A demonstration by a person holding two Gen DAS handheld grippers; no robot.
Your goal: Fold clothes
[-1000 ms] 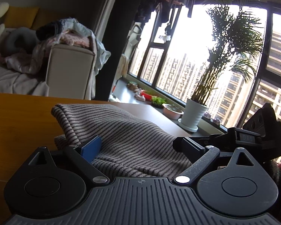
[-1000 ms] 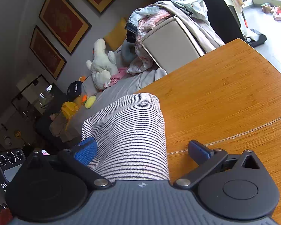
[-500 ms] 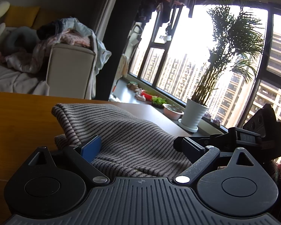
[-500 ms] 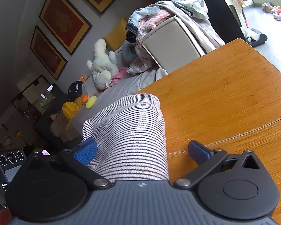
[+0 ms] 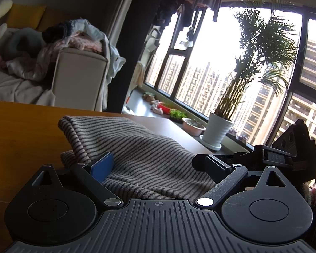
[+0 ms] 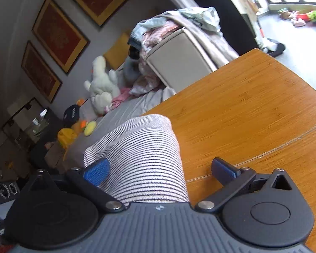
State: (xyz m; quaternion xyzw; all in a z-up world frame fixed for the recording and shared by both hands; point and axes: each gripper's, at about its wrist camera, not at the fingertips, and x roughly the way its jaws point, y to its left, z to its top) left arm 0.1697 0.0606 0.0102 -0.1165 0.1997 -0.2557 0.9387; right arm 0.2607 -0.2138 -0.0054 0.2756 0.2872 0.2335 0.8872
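A grey striped garment (image 5: 134,154) is lying bunched on a wooden desk (image 5: 21,139). The left claw (image 5: 158,166) is sitting low over it with its jaws spread wide, one blue pad (image 5: 102,166) touching the fabric, gripping nothing. The right claw (image 6: 160,170) is also gaping wide; the garment (image 6: 141,158) is lying between its fingers, against the left pad (image 6: 95,171), unclamped. A sofa heaped with clothes (image 6: 179,29) is standing behind the desk.
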